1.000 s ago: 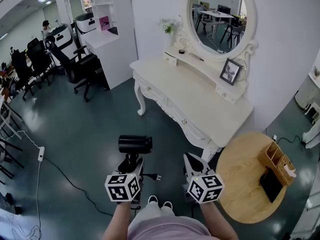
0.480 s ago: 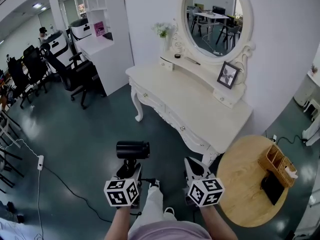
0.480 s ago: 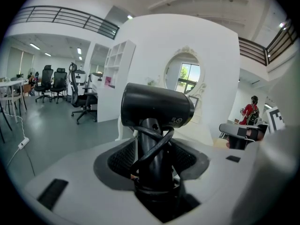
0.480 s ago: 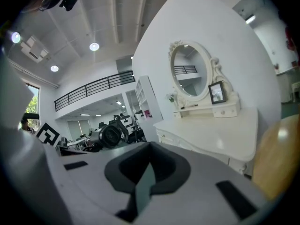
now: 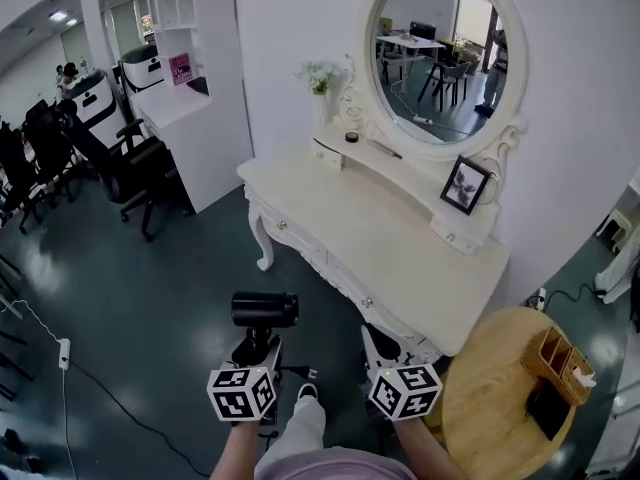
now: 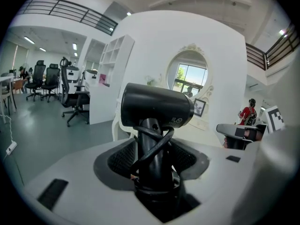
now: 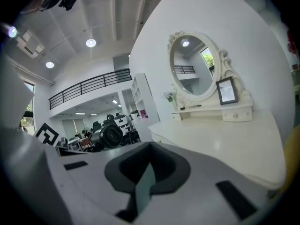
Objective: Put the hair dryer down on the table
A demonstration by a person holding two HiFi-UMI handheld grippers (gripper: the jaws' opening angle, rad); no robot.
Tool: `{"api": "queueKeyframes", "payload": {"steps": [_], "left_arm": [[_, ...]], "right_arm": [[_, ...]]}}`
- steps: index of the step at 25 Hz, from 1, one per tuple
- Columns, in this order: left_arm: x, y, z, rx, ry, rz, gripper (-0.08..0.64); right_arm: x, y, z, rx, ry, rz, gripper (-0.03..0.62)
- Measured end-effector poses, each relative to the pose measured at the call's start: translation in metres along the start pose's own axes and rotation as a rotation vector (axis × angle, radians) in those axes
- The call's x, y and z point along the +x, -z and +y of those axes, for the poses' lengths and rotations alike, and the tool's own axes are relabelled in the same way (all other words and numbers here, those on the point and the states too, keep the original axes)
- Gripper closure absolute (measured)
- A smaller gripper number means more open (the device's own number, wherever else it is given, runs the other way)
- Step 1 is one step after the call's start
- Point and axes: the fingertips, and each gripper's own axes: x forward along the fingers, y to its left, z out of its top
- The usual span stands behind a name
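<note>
While the black plastic hair dryer (image 5: 265, 310) is clamped by its handle in my left gripper (image 5: 255, 346), no part of the task is complete. The hair dryer hangs over the dark floor (image 5: 150, 268), near me and apart from the white carved dressing table (image 5: 400, 248) at far right. In my judgement three steps remain: carry it over the table, lower it, release it. My right gripper (image 5: 372, 336) has its jaws together on nothing.

Only the head view gives the layout: both grippers side by side, the table top ahead, and a round wooden side table (image 5: 490, 388) at near right. Only the left gripper view shows the grip itself, with the jaws pressed on the handle, the black cord (image 6: 154, 142) wound about it, and the barrel crosswise above. The right gripper view shows the hair dryer (image 7: 110, 136) end-on at its left, with the table (image 7: 225, 139) edge near.
</note>
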Motion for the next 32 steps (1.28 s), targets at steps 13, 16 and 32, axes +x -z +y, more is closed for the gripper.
{"api": "queueKeyframes", "payload": {"steps": [13,16,32], "left_arm": [[0.132,-0.076,0.035,0.039,0.117,0.045,0.337],[0.154,-0.088,0.035,0.049,0.147,0.049,0.337],[0.257,-0.116,-0.005,0.094,0.247,0.126,0.337]], "right_arm": [[0.114,-0.038,-0.038,0.040,0.127,-0.016,0.589],[0.125,-0.040,-0.045,0.043,0.160,-0.014,0.589],[0.142,-0.057,-0.102,0.077,0.281,-0.039,0.589]]}}
